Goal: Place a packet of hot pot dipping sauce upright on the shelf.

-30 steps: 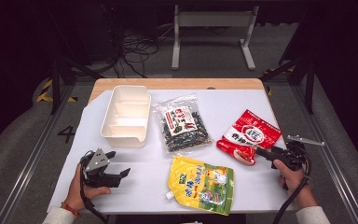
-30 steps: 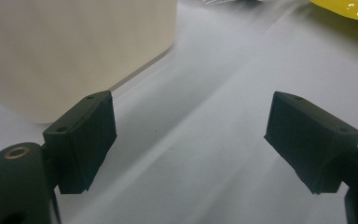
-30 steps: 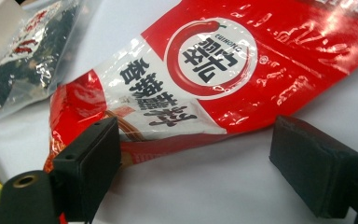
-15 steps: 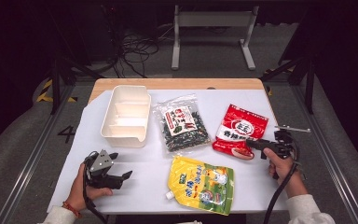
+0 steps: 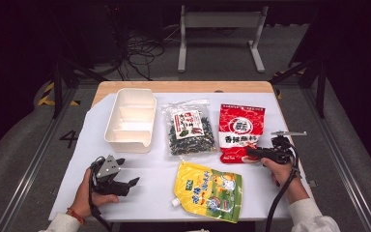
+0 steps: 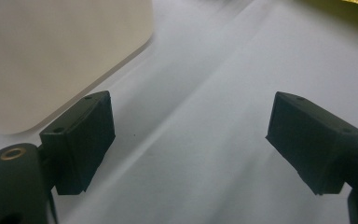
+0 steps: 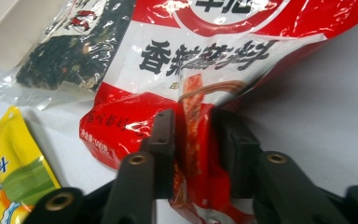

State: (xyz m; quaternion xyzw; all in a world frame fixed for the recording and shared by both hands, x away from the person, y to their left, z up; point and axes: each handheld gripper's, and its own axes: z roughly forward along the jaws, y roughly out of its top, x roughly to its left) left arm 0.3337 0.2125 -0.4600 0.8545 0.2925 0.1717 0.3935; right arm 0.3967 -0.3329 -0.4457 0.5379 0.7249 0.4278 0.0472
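High view: on the white-covered desk, the right gripper has moved in from the near right edge to the near end of the glossy red plastic snack pouch, which lies flat beside the clear bag of dark dried greens. Its jaws have just been closing, and the right gripper view shows them pinching a raised fold of the pouch's lower edge, so I judge a lift is ready. The left gripper rests near the white plastic divided box, jaws wide apart on nothing.

- You are looking at the red packet, a glossy red-and-white plastic pouch with dark printed characters, lying on the white table cover right of centre.
- Its near corner is bunching into a raised fold, pinched from both sides and lifting slightly off the cover.
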